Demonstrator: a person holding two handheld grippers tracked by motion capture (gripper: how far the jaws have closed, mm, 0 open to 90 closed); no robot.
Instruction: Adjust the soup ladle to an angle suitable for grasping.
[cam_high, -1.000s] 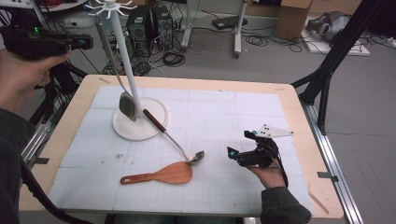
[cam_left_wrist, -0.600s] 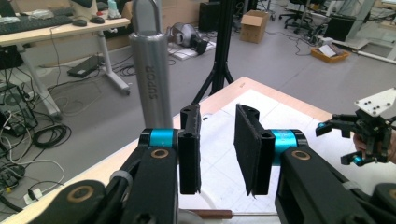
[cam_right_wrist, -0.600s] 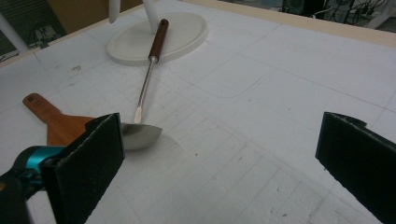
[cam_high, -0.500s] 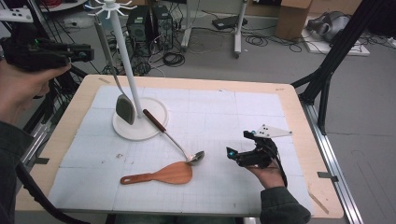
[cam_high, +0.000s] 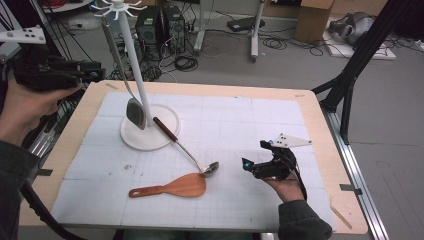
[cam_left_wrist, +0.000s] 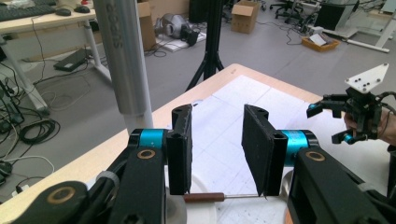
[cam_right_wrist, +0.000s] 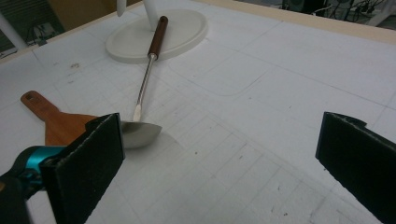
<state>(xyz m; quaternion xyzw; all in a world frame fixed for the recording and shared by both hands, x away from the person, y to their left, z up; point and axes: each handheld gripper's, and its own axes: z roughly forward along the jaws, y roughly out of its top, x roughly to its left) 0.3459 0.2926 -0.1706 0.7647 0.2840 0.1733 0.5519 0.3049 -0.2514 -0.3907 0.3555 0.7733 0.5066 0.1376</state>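
Spatula (cam_high: 135, 114) hangs on utensil stand (cam_high: 131, 55); left gripper (cam_left_wrist: 219, 154) beside stand, jaws just opening, nothing between. Right gripper (cam_right_wrist: 219, 154) agape near ladle (cam_right_wrist: 144, 107). Next: ladle pickup.

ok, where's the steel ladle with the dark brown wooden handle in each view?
High view: the steel ladle with the dark brown wooden handle lies mid-table, handle end on the white round stand base, bowl beside the wooden spatula.
Left gripper view: bottom centre, handle and shaft between the jaws, farther off.
Right gripper view: upper left, running down to its bowl.
Shared landmark: the white round stand base.
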